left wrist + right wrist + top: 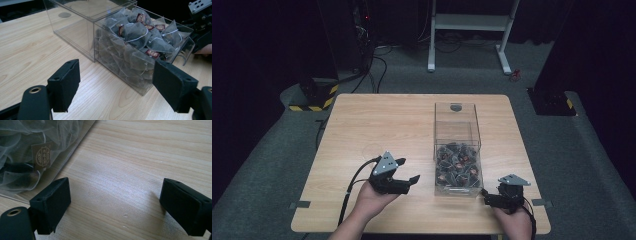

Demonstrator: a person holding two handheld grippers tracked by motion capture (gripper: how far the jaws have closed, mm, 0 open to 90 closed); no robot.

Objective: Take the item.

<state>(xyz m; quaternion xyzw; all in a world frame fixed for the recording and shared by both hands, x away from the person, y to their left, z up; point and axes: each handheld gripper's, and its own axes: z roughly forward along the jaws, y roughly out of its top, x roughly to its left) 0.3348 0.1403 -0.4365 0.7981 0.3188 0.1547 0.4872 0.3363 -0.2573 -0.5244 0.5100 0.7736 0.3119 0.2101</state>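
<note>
Teabags, see-through mesh ones with small dark red and gold paper tags (140, 35), lie piled in the near half of one clear plastic box with two compartments (456, 150) on the light wooden table (377, 120); there are too many bags to count, and the far compartment of the box is empty.

In the high view the left gripper (406, 170) sits at about 9 o'clock from the box, near it but not touching; its two black jaws stand wide apart and hold nothing; in the left gripper view (116, 87) the full end of the box lies just past the jaws, toward 1 o'clock.

The right gripper (485, 196) sits at about 5 o'clock from the box, just beside its near corner; in the right gripper view (115, 205) its two jaws are wide apart too, with bare table between them; the box wall and one tagged bag show at 10 o'clock.

There are two grippers and one box.
</note>
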